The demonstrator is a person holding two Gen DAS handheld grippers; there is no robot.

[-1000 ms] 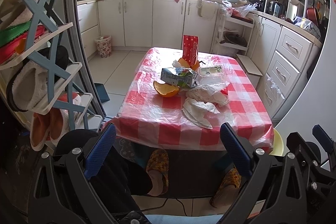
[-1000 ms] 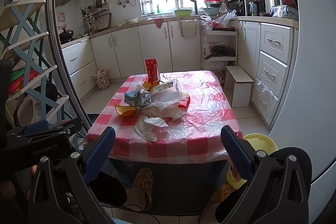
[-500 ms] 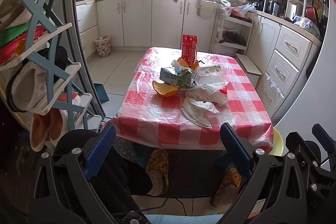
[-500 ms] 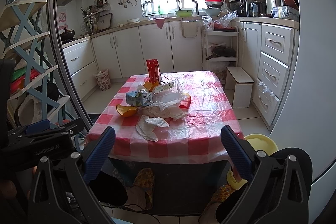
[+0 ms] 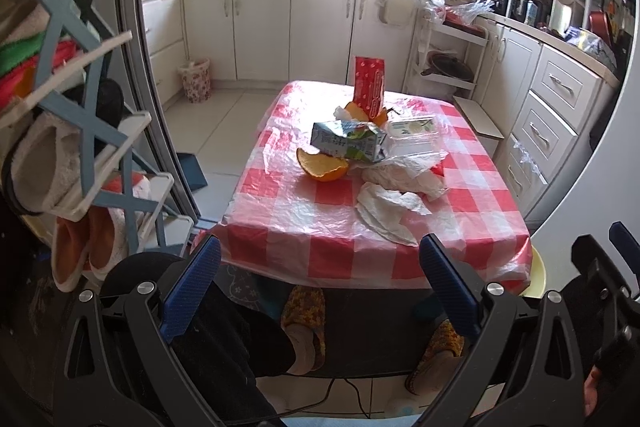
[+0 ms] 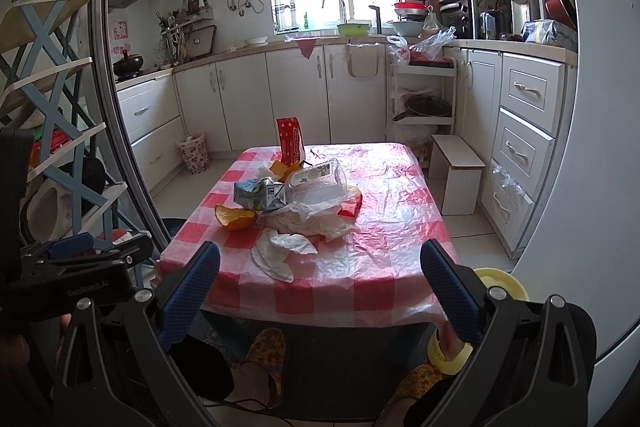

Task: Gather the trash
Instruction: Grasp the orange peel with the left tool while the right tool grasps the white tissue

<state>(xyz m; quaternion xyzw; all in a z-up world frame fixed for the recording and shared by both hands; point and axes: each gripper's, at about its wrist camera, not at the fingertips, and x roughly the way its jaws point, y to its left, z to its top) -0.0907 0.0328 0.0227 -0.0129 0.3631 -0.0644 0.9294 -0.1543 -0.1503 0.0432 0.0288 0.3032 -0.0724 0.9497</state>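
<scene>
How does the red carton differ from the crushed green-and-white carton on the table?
The red carton stands upright at the far end of the pile; the crushed carton lies on its side nearer the middle. The red carton keeps its box shape, while the crushed carton is dented and torn open. The crushed carton rests against an orange peel. Both sit on the checked tablecloth, untouched.

Black gripper frames (image 5: 320,287), ribbed blue fingers (image 6: 188,291) (silver screws), yellow patterned slippers (image 5: 304,311)

Both views slightly nearer the table (image 5: 320,251), litter pile (image 6: 296,195) marginally larger.
</scene>
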